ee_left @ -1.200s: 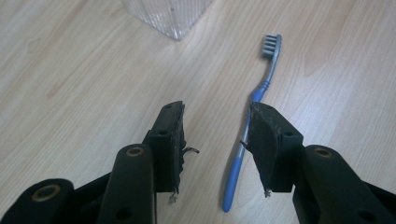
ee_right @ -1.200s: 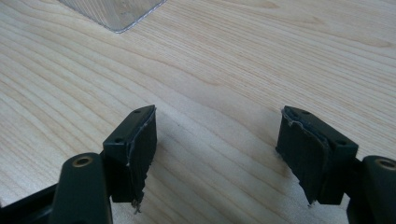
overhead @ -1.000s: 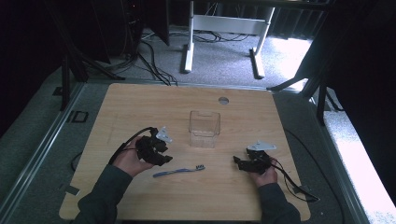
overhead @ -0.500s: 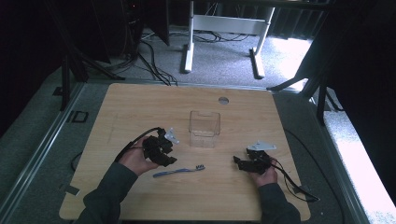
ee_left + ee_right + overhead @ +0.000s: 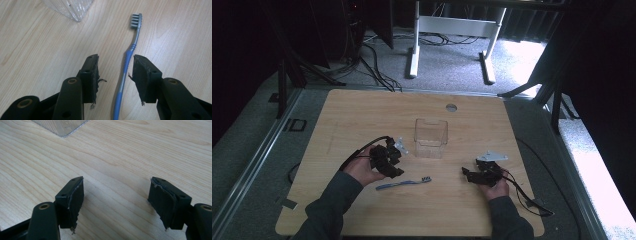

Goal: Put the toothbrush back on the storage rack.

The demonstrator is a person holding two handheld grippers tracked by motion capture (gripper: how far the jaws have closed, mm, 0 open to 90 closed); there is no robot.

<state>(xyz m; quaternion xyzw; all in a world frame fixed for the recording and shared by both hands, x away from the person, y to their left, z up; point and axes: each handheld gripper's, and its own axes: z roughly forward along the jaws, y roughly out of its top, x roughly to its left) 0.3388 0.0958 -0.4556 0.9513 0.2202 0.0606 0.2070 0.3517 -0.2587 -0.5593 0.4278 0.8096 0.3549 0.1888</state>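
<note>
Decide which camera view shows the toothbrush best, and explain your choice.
The left gripper view: the toothbrush lies close up, bristles and blue handle clear, between the open fingers. In the high view it is a small blue sliver on the table.

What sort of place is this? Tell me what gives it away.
Probably a lab or workshop set up for recording. A bare wooden table stands on a grey floor, loose cables trail behind it, and a white desk frame stands beyond, with dark surroundings.
</note>
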